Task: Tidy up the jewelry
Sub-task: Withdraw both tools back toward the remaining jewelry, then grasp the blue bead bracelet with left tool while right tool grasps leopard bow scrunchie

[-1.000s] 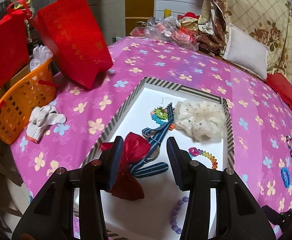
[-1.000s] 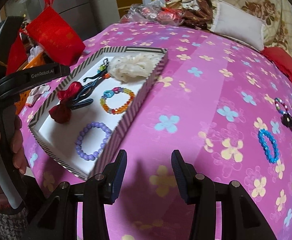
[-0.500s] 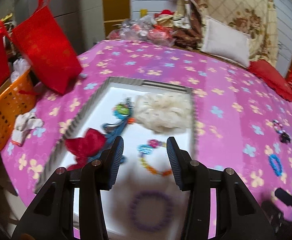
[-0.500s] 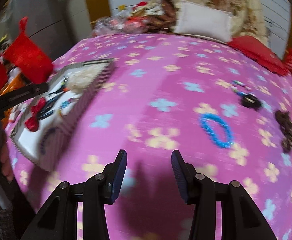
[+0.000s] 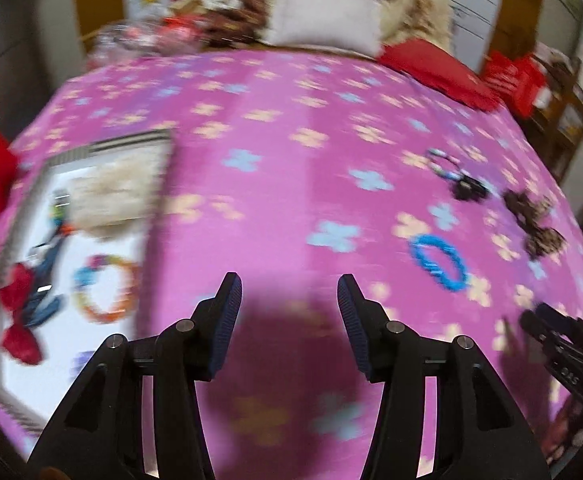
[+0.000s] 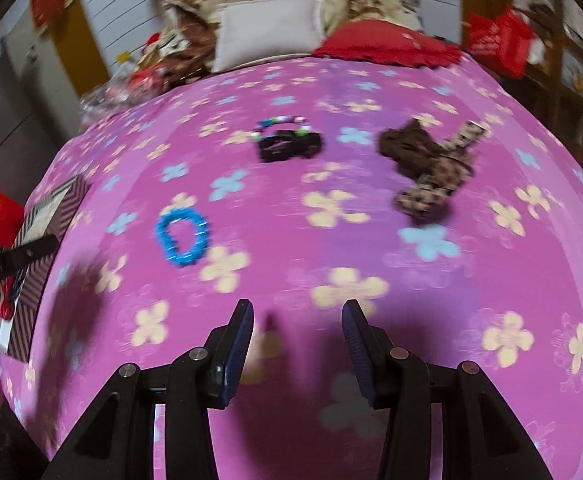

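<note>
A: State of each claw?
B: Left claw (image 5: 289, 300) and right claw (image 6: 297, 326) were spread, empty.
A: Target?
B: Blue bracelet (image 6: 182, 240) lay ahead-left of the right claw, on the bed (image 6: 371, 248). Recommended: centre, descend squarely, pinch one edge.

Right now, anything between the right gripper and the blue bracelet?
No. Right wrist view: only bare flowered cloth between the open right gripper and the blue bracelet.
</note>
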{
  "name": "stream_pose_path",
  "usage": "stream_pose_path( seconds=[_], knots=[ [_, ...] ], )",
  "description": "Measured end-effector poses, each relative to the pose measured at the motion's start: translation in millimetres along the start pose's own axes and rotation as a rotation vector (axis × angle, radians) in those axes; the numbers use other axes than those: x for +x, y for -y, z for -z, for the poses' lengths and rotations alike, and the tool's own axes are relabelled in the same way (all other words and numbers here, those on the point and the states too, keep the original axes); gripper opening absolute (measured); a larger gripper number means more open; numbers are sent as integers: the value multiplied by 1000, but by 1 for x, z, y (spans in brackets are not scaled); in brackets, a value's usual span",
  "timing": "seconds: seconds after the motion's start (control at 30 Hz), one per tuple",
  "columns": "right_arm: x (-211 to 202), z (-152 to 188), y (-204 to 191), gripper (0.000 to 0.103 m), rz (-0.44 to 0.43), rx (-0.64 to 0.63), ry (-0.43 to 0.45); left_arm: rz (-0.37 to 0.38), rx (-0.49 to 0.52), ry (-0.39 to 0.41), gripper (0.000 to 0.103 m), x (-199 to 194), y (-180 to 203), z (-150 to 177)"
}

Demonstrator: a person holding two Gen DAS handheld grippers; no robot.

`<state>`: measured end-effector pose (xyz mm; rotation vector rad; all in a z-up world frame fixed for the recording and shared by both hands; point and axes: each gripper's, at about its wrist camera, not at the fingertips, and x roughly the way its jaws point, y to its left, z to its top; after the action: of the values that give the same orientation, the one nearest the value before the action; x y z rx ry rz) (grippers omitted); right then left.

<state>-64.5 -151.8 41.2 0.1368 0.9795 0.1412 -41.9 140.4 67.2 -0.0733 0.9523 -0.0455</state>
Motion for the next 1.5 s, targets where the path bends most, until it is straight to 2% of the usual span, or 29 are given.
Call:
stream_pose_path(
  seconds=[0.2, 0.33, 0.4, 0.53, 0.57, 0.6, 0.63, 0.77, 0.9, 0.97, 1.0, 1.17, 1.27, 1.3, 1.37, 1.4, 1.43, 1.5],
  knots=[
    [-6, -3, 31, 44, 0, 56, 24, 123, 101, -68, 50, 45, 60, -11],
    [-8, -3, 55, 44, 7, 96, 31, 190, 104, -125, 49, 72, 80, -17],
    [-9, -2, 65, 44, 12, 114, 33, 202, 111, -136, 49, 80, 87, -20],
    [-10, -4, 84, 44, 20, 152, 38, 179, 167, -114, 49, 86, 105, -23],
    [-10, -5, 87, 44, 23, 159, 40, 173, 185, -108, 44, 86, 111, -23],
    [-10, -6, 90, 44, 25, 164, 42, 169, 197, -105, 24, 87, 113, -23],
    [-10, -8, 93, 44, 28, 169, 43, 158, 211, -108, 8, 88, 117, -22],
    [-13, -16, 97, 44, 34, 173, 61, 188, 185, -124, 8, 86, 114, -20],
    [-14, -34, 94, 47, 55, 143, 93, 209, 138, -103, 8, 69, 96, -15],
    [-9, -49, 92, 69, 80, 118, 108, 226, 114, -80, 8, 57, 86, -14],
    [-4, -56, 93, 71, 97, 116, 115, 238, 100, -72, 8, 51, 81, -14],
    [23, -78, 97, 71, 91, 159, 72, 289, 61, -46, 8, 34, 68, -15],
    [41, -88, 95, 71, 133, 150, 55, 311, 46, -25, 8, 24, 64, -17],
    [45, -90, 94, 68, 155, 144, 51, 320, 41, -14, 8, 18, 62, -17],
    [53, -91, 92, 31, 186, 129, 35, 334, 35, 4, 8, 8, 57, -16],
    [56, -92, 92, 26, 195, 128, 17, 337, 33, 16, 8, 3, 54, -16],
    [56, -91, 94, 10, 177, 139, 8, 335, 33, 28, 8, -3, 51, -15],
    [50, -91, 94, 9, 164, 148, 4, 335, 31, 45, 8, -12, 44, -17]
  ],
)
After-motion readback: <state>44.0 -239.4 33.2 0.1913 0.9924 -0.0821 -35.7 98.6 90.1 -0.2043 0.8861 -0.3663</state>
